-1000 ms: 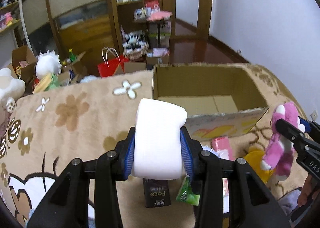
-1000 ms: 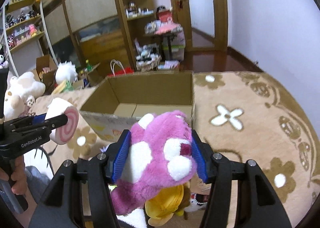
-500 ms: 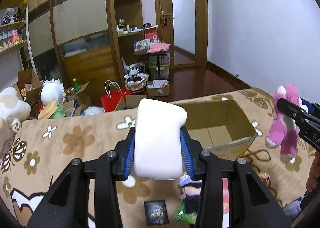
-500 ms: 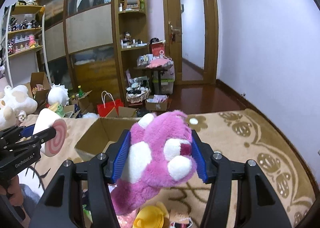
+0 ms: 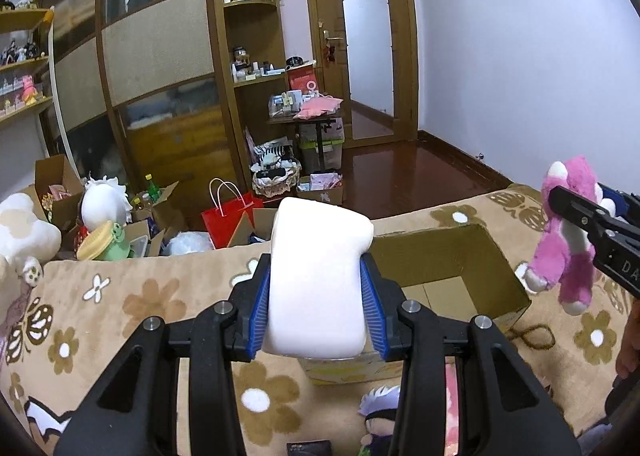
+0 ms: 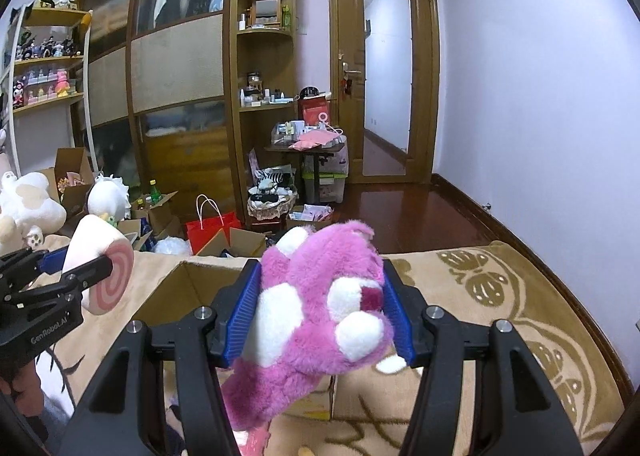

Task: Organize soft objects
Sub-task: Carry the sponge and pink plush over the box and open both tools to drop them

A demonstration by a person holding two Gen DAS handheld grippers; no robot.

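Note:
My left gripper is shut on a white roll-shaped plush with a pink swirl end; both blue pads press its sides. It hangs above the floral blanket, just left of an open cardboard box. My right gripper is shut on a pink and white plush bear, held in the air over the near right side of the same box. In the left wrist view the bear dangles at the far right from the other gripper's black fingers.
A small doll with white hair, a dark card and a pink packet lie on the blanket near me. Beyond the blanket's edge stand a red paper bag, open boxes, large white plush toys and wooden shelves.
Both grippers have risen and tilted upward with their plush toys still held. The box and blanket have dropped lower in both views, and more of the room shows.

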